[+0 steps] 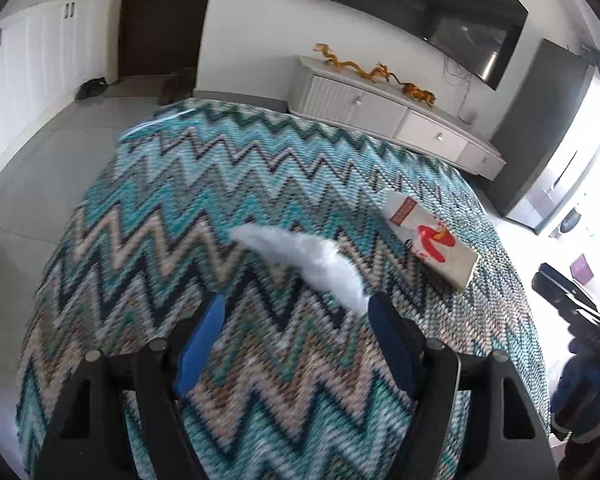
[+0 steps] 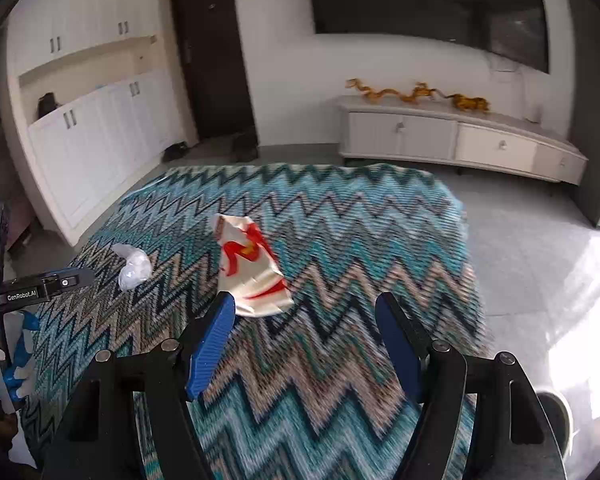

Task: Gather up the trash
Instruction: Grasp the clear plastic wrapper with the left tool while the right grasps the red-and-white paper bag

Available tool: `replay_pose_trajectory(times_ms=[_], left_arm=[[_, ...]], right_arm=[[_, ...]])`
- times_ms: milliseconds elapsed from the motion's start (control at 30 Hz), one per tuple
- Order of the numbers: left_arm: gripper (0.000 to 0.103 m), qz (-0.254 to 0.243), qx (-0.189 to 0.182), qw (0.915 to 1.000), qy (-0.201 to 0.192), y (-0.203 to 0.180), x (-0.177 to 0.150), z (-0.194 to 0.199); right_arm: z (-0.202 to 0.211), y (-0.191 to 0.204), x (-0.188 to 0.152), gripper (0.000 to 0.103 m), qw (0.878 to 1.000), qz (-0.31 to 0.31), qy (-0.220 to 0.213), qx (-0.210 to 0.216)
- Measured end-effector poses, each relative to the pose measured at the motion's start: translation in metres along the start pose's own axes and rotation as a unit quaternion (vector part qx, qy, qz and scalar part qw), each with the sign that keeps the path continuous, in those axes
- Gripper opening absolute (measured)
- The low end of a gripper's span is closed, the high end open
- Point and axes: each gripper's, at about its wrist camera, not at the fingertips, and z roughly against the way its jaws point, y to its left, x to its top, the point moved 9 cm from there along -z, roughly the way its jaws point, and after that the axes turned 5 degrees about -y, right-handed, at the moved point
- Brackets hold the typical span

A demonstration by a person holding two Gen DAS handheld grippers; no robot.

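Surface: we found a table draped in a zigzag-patterned cloth [image 2: 340, 240] carrying both pieces of trash.
Carton: a flattened white and red carton [image 2: 252, 268] lay on the cloth, toward the middle as the right wrist view showed it, and nearer the right-hand edge in the left wrist view [image 1: 428, 236].
Tissue: a crumpled white tissue [image 1: 304, 260] lay beside the carton, apart from it, on the side toward the cloth's left edge [image 2: 134, 266].
Left gripper: we saw the left gripper [image 1: 296, 316] above the cloth with its blue-padded jaws standing apart; nothing sat between them, and the tissue's near end lay just beyond the right fingertip.
Right gripper: the right gripper [image 2: 306, 312] had its jaws apart as well, with bare cloth between them; the carton's near end lay just beside the left fingertip.
Contact: we could not tell whether either fingertip touched its item.
Background: a white low cabinet [image 2: 460, 140] stood by the wall beyond the table's far edge.
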Motion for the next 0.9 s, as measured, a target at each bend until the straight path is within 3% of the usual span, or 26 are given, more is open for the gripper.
replay_pose_trajectory(times_ms=[400, 800, 900], left_arm=[[0.072, -0.042, 0.026, 0.9982, 0.034, -0.017, 0.012, -0.063], [0.048, -0.045, 0.026, 0.9985, 0.017, -0.011, 0.007, -0.079], [0.047, -0.044, 0.025, 0.9987, 0.011, -0.007, 0.005, -0.075]], right_arm=[[-0.09, 0.036, 0.009, 0.072, 0.997, 0.034, 0.041, 0.056], [-0.127, 0.041, 0.002, 0.071, 0.994, 0.033, 0.075, 0.075], [-0.134, 0.041, -0.001, 0.062, 0.993, 0.036, 0.087, 0.076]])
